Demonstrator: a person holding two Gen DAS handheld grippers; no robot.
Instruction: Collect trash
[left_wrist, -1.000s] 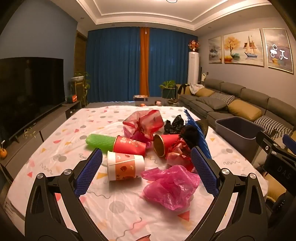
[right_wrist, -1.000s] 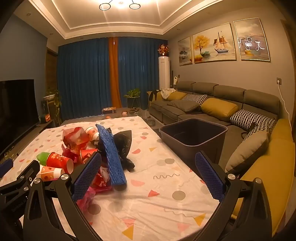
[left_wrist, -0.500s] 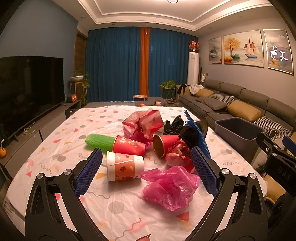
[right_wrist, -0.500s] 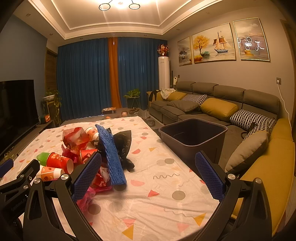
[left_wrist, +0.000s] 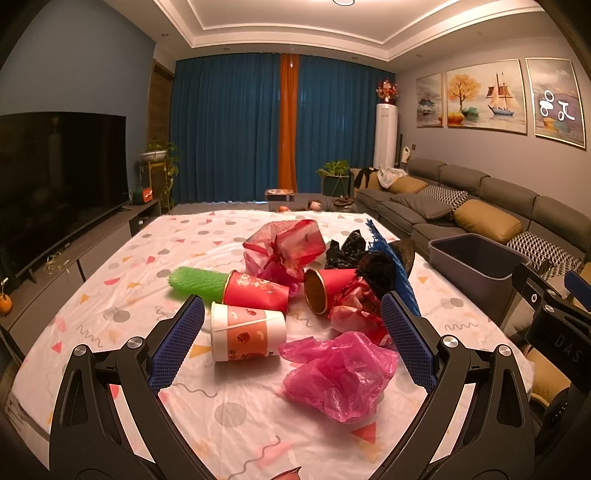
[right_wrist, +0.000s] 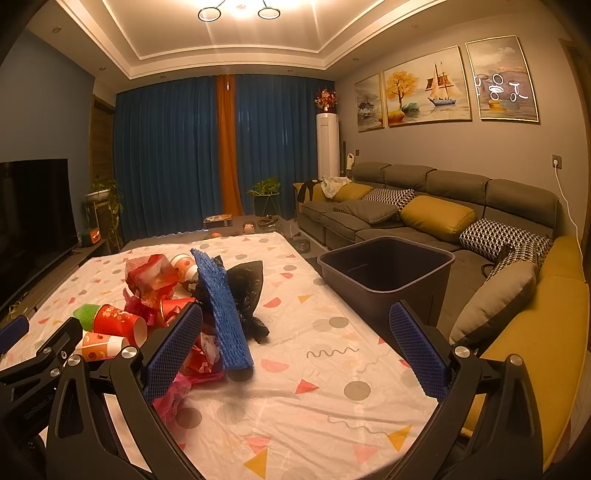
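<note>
A heap of party litter crowds the patterned tablecloth (left_wrist: 110, 295) ahead of both tongs; the left gripper (left_wrist: 291, 343) hangs with its fingers spread wide and empty, the white-and-orange paper cup (left_wrist: 248, 331) lying on its side between them, long axis crosswise, mouth toward the left finger; the crumpled pink plastic bag (left_wrist: 338, 373) sits just inside the right finger; beyond lie a red cup (left_wrist: 256, 291), a green foam net (left_wrist: 195, 282) and a gold-lined red cup (left_wrist: 328, 290), its mouth facing the tongs; the right gripper (right_wrist: 295, 349), likewise parted and empty, faces bare cloth, the blue foam sheet (right_wrist: 223, 317) slanting away beside its left finger; the grey bin (right_wrist: 384, 273) stands open past the table's right edge.
</note>
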